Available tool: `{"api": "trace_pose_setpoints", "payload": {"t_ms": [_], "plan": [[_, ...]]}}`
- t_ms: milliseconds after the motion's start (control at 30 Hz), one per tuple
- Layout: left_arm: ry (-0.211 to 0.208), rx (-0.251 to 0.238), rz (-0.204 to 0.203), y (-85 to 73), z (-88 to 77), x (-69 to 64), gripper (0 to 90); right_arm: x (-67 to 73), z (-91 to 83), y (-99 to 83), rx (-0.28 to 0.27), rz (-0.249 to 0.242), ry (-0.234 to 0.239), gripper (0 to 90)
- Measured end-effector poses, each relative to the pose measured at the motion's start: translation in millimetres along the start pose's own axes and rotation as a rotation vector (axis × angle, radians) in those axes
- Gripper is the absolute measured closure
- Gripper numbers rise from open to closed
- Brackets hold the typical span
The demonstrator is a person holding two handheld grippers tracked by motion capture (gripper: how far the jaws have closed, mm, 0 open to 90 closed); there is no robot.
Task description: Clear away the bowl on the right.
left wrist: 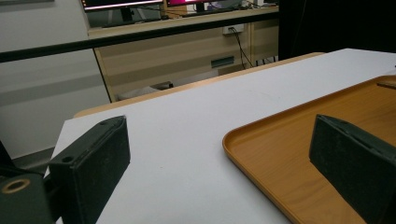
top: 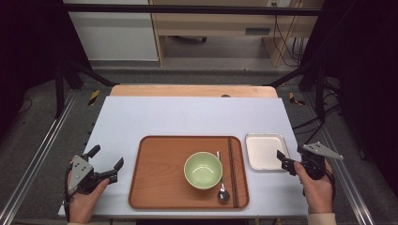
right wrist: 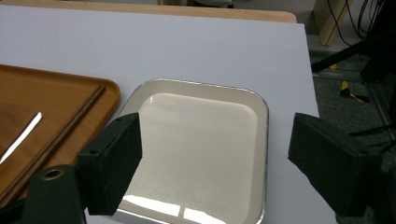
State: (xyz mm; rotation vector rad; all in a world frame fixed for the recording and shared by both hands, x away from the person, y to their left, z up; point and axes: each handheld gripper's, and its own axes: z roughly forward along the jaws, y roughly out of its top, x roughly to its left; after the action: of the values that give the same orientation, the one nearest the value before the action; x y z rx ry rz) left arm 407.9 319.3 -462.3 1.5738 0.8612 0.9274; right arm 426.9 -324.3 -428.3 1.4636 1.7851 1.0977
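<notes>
Right gripper (top: pixel 285 161), held in my right hand (top: pixel 317 190), has its jaws spread wide and empty, just over the near edge of the white square plate (top: pixel 265 151). That plate sits on the table (top: pixel 187 115) beside the wooden tray (top: pixel 159 173) carrying a green bowl (top: pixel 202 170), spoon (top: pixel 222 192) and chopsticks (top: pixel 232 171). Left gripper (top: pixel 107 163) rests open and empty beside the tray's left edge.

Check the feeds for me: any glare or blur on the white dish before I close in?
Right gripper view: bright glare patches on the square white dish near its closest rim; the dish stays sharp, while the right gripper jaws look soft up close. High view: evenly lit table, dark surroundings, faint shine inside the green bowl.
</notes>
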Motion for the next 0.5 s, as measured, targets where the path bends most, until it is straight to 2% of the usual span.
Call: {"api": "trace_pose_setpoints", "payload": {"t_ms": [200,367,467,500], "plan": [[-0.003,0.0,0.0,-0.2,0.6,-0.6,5.0,-14.0,-0.2,-7.9,0.034,0.057,-0.017,19.9],[-0.002,-0.002,-0.001,-0.1,0.7,-0.9,5.0,-20.0,1.8,-12.5,0.076,0.102,-0.025,21.5],[-0.002,0.0,-0.001,-0.2,1.0,-0.8,5.1,-21.7,3.5,-13.6,0.083,0.139,0.002,21.2],[-0.002,0.002,0.001,-0.3,1.2,-0.9,5.1,-22.3,3.8,-14.1,0.088,0.139,0.003,21.5]]}}
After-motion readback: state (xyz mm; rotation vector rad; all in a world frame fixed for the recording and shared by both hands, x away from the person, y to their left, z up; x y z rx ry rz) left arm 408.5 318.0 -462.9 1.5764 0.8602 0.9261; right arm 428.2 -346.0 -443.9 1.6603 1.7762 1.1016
